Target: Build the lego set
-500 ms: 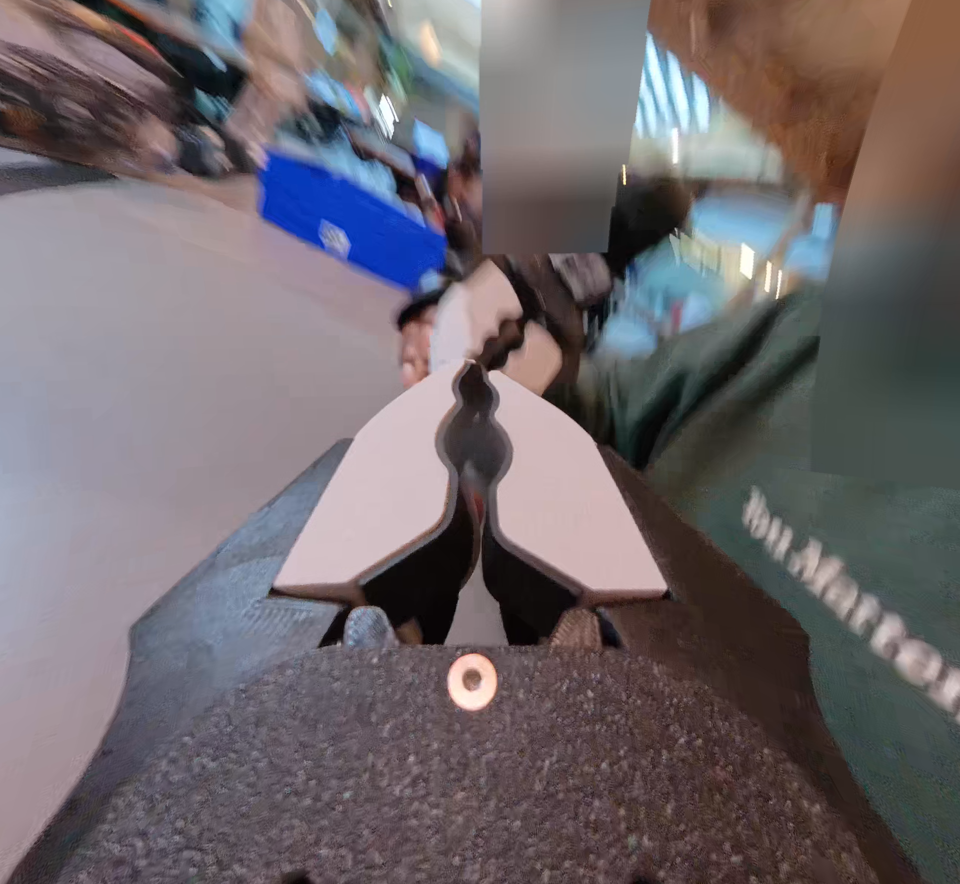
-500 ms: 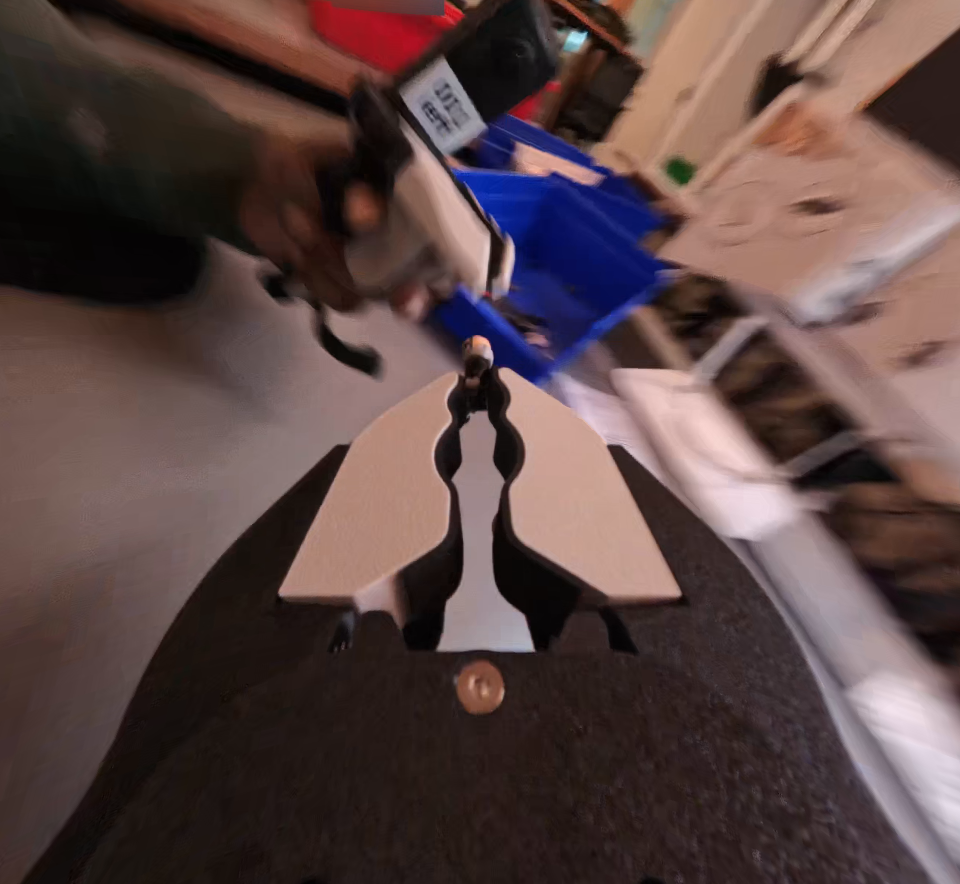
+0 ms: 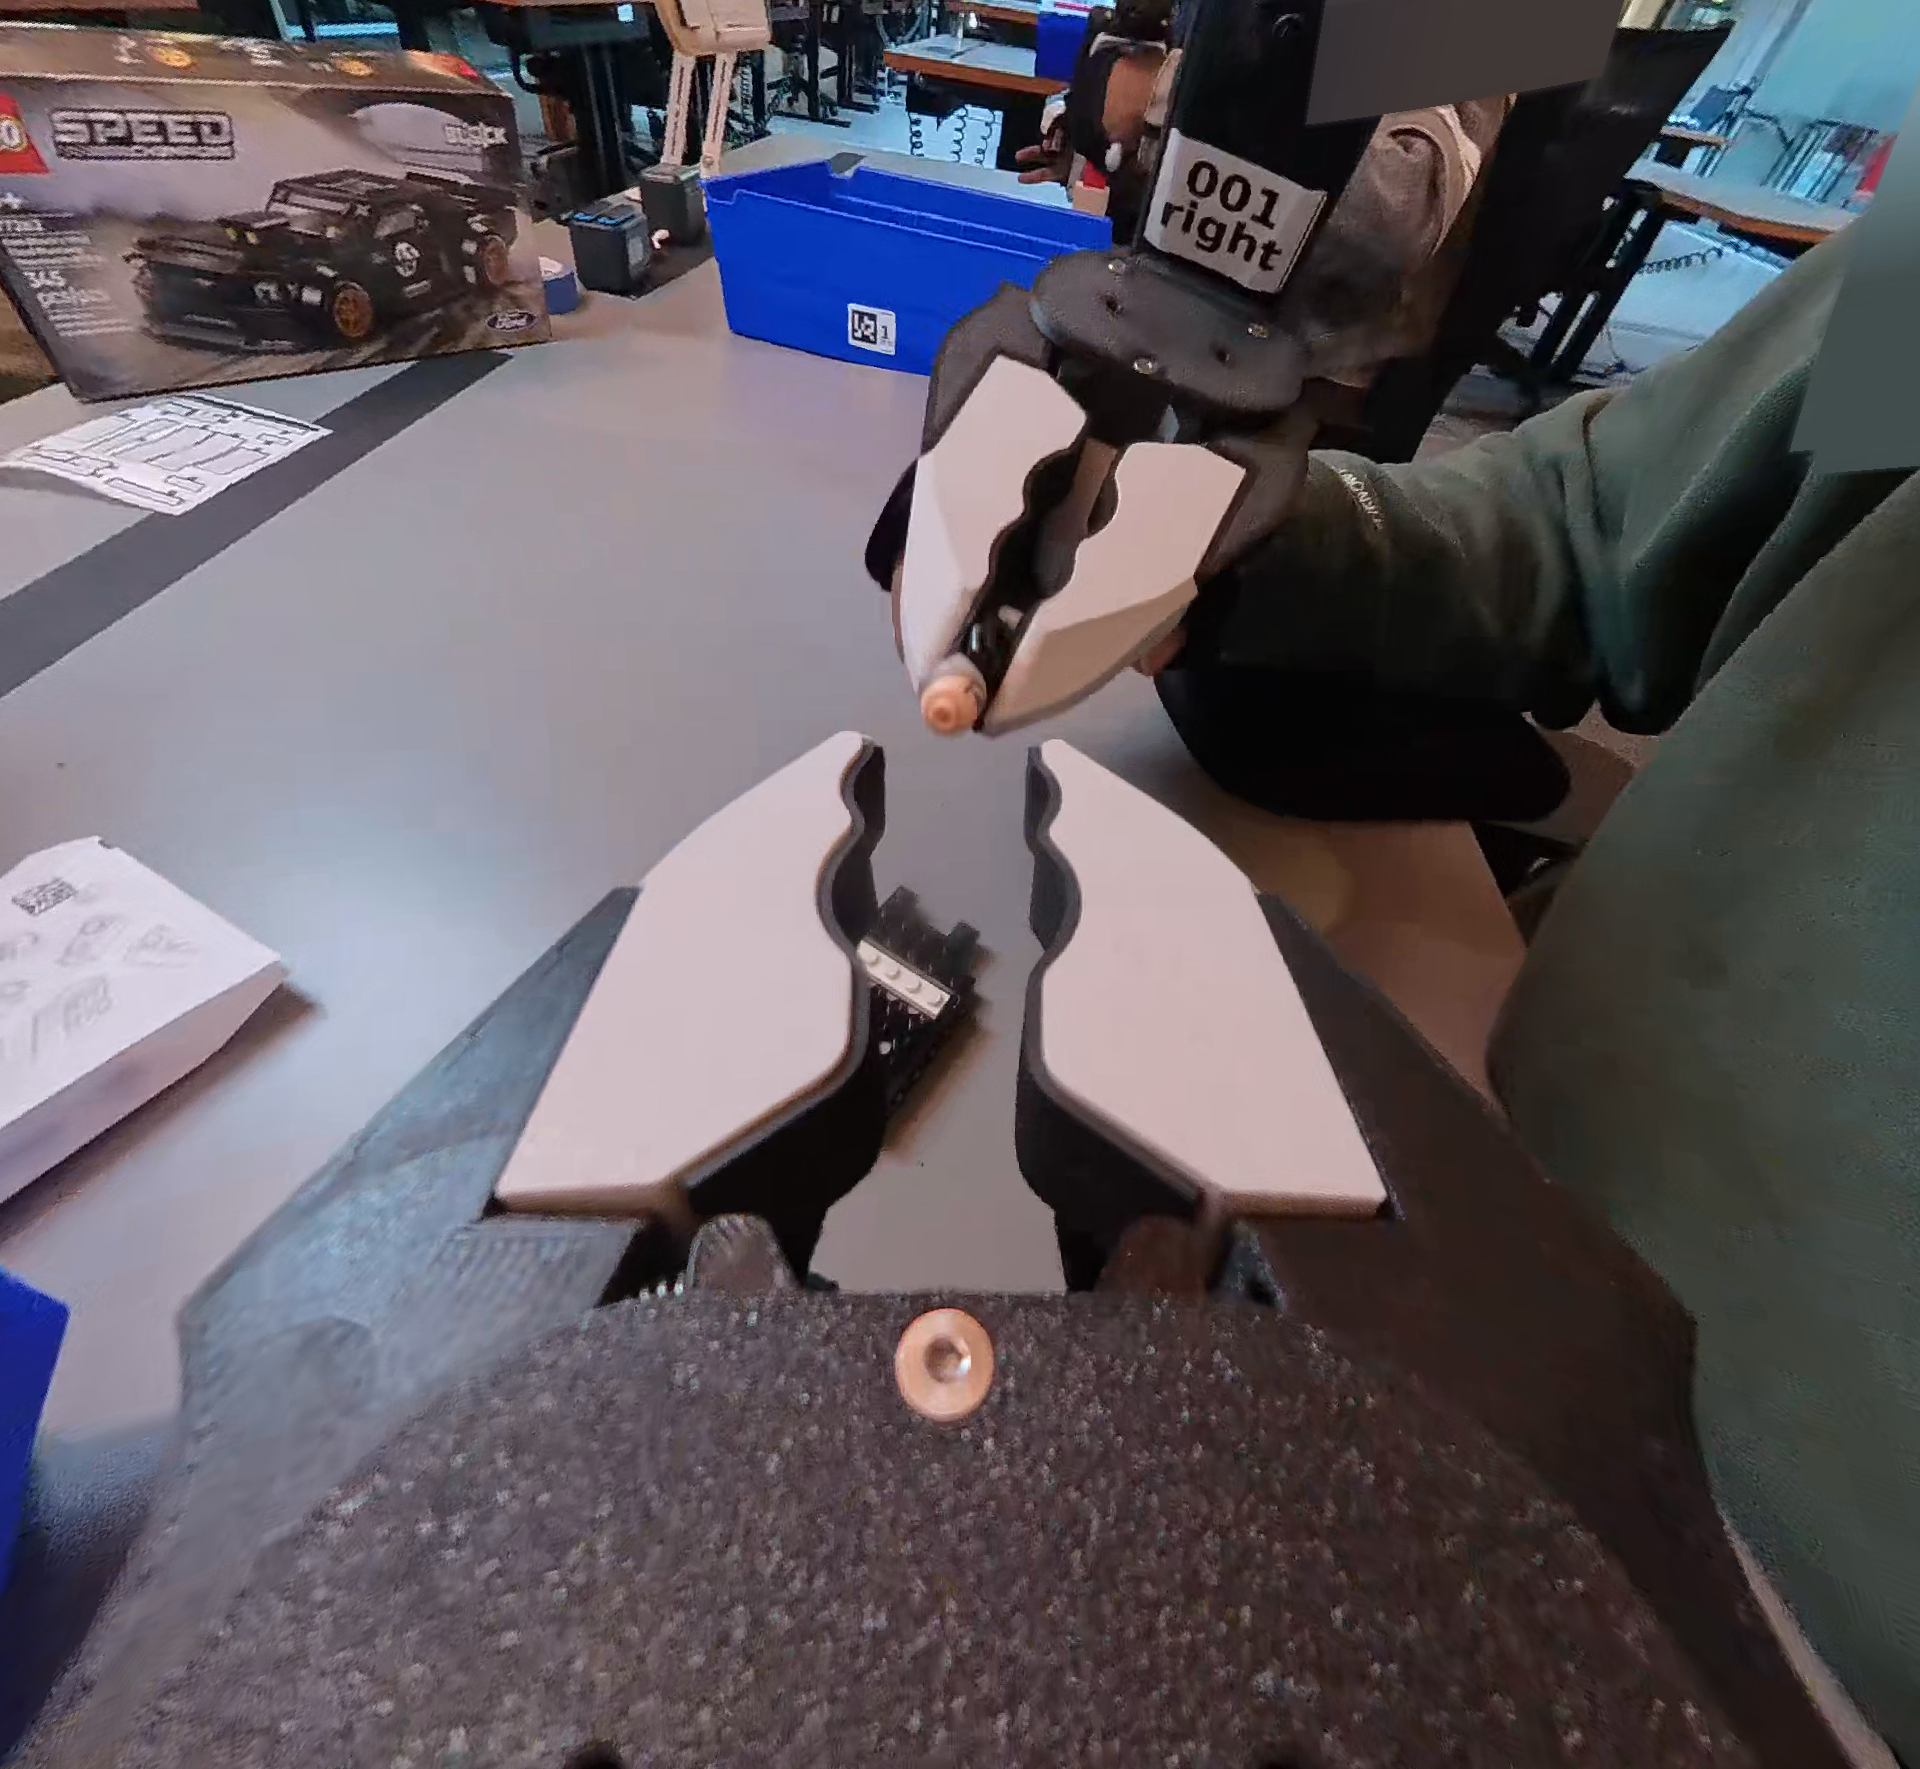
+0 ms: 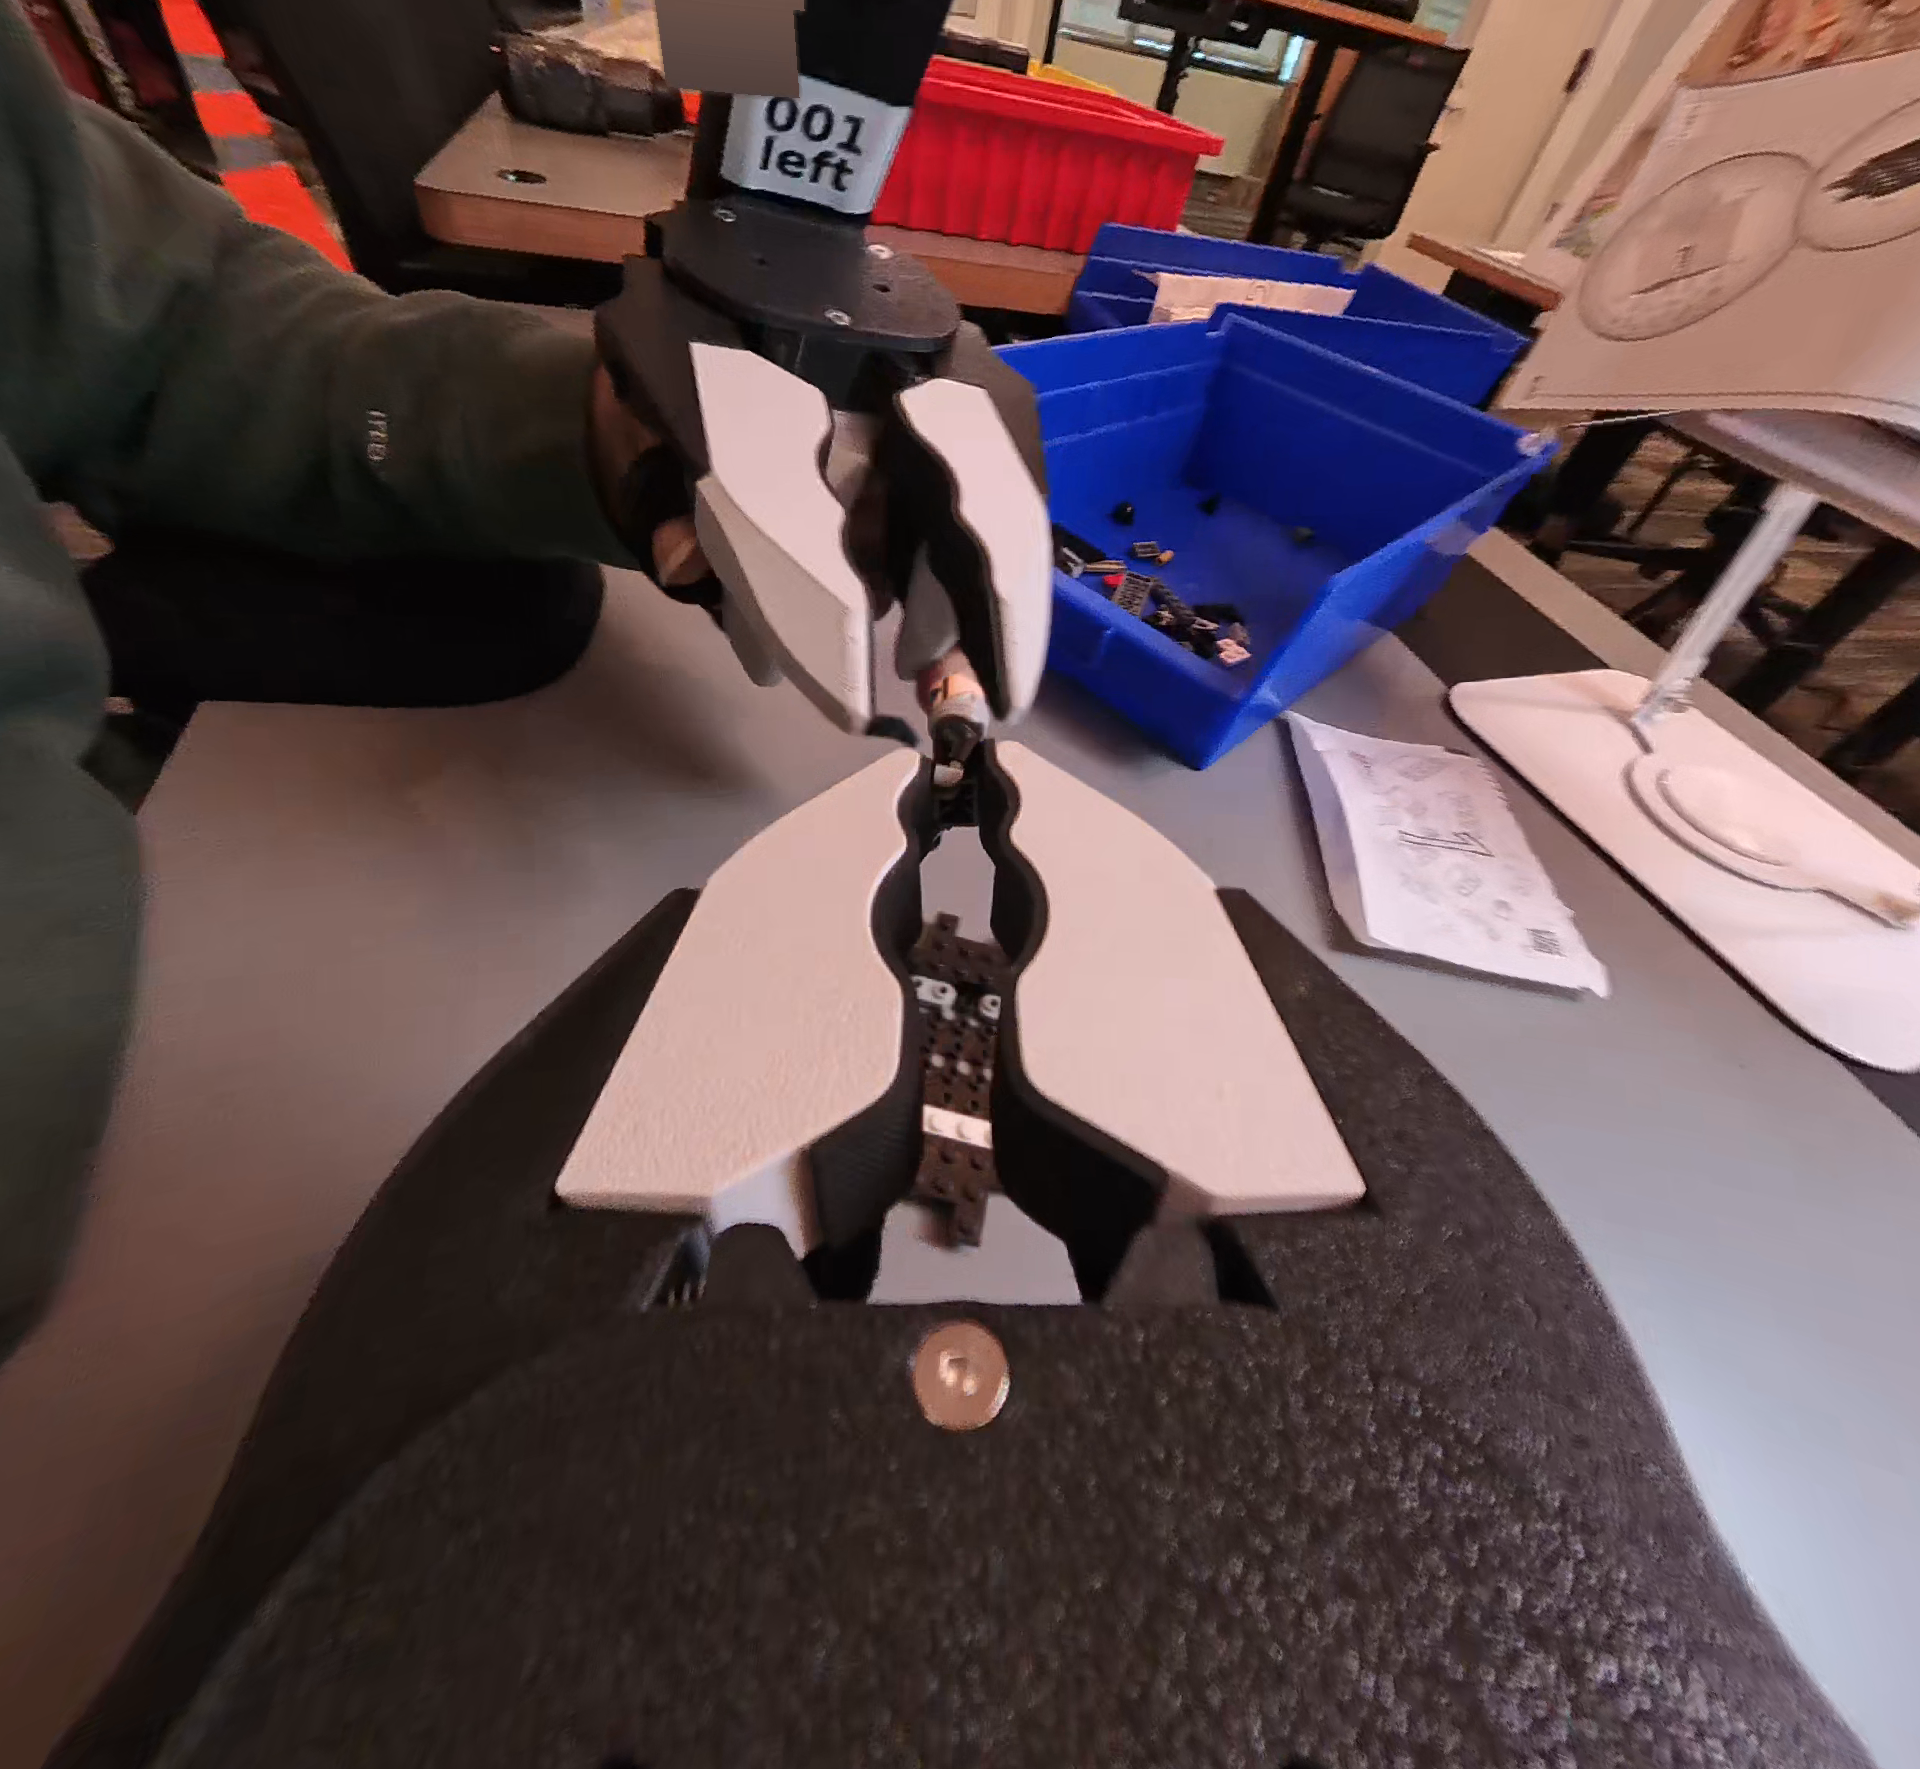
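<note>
1. Grey table [image 3: 436,597] in a workshop fills the left wrist view. The left gripper [image 3: 951,758] has its fingers spread apart, empty, hovering over a black studded brick plate [image 3: 914,992] lying on the tabletop near the person's edge. Opposite, the right gripper [image 3: 961,696] has its fingers closed on a small black piece with a tan round end [image 3: 948,703]. A blue bin [image 3: 831,265] and a dark toy-car box [image 3: 260,213] stand toward the far edge, a booklet [image 3: 104,971] at the left.

2. Right wrist view: the small piece [image 4: 951,763] is pinched at the right gripper's [image 4: 956,769] tips, above the plate [image 4: 956,1044]. Only this view shows loose pieces inside the bin [image 4: 1299,493]. As a judgement, the piece is not yet pressed onto the plate.
</note>
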### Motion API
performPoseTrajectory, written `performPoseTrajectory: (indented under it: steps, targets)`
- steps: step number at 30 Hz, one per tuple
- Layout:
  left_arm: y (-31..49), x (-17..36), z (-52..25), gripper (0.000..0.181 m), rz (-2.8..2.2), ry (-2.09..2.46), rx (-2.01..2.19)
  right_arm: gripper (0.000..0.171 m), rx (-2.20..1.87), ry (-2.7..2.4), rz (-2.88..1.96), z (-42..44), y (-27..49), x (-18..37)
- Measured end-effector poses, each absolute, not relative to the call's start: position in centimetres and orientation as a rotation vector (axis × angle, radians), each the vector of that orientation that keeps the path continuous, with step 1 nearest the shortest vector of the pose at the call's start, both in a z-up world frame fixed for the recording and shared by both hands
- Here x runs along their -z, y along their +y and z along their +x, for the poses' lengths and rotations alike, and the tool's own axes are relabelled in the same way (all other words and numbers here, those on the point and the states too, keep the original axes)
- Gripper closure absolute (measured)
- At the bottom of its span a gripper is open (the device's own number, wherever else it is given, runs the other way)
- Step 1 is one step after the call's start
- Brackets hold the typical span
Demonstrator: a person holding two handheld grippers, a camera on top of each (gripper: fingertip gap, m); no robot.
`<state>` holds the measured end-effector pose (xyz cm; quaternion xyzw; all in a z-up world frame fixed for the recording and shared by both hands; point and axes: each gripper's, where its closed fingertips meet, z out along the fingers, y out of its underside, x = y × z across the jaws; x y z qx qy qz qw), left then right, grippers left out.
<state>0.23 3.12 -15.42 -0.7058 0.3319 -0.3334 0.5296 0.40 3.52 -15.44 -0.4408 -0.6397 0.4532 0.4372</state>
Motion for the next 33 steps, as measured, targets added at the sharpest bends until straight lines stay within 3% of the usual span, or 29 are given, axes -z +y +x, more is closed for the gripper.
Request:
performPoseTrajectory:
  steps: [4,10,18,33]
  targets:
    - [2.7,15.5,1.0,0.169,-1.670,0.872,0.748,0.163,-1.224,-1.621,-1.122,0.4,2.5,15.6]
    - [1.7,16.5,1.8,0.171,-1.711,0.878,0.902,0.163,-1.302,-1.723,-1.151,0.8,1.4,16.9]
    - [3.4,15.4,1.3,0.172,-1.677,0.402,1.369,0.163,-0.830,-1.625,-0.987,0.3,3.8,15.8]
    - [3.7,14.1,2.2,0.173,-1.590,0.396,1.282,0.163,-0.975,-1.587,-0.976,1.3,3.9,14.4]
